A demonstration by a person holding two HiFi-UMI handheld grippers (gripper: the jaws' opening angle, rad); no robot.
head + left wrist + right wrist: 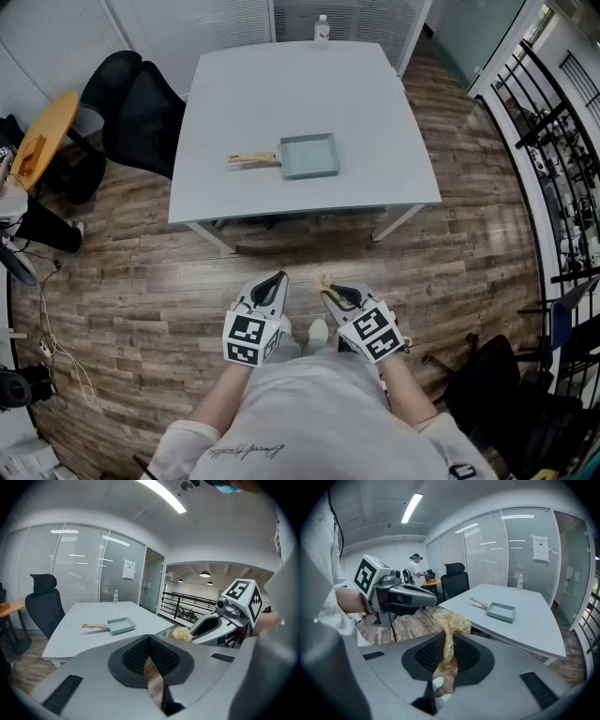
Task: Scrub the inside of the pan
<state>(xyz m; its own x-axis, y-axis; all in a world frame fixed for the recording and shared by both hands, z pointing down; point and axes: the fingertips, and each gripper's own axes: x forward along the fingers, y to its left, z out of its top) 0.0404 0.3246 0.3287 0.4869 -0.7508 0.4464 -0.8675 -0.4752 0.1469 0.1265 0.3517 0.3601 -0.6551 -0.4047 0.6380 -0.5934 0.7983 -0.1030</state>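
Left gripper [277,278]: fingers pressed together, nothing between them. Right gripper [330,289]: fingers clamped on a straw-coloured scrubber [449,620]. Both hang over the wood floor [141,309], well apart from the pan [309,156] lying on the desk [281,84].

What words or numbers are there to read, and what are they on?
Nothing here reads clearly.
The paper sign on the glass wall: print too small.
The cursive writing on the person's shirt: too blurred.
The bottle label: too small.
The marker cubes: square patterns, not words.
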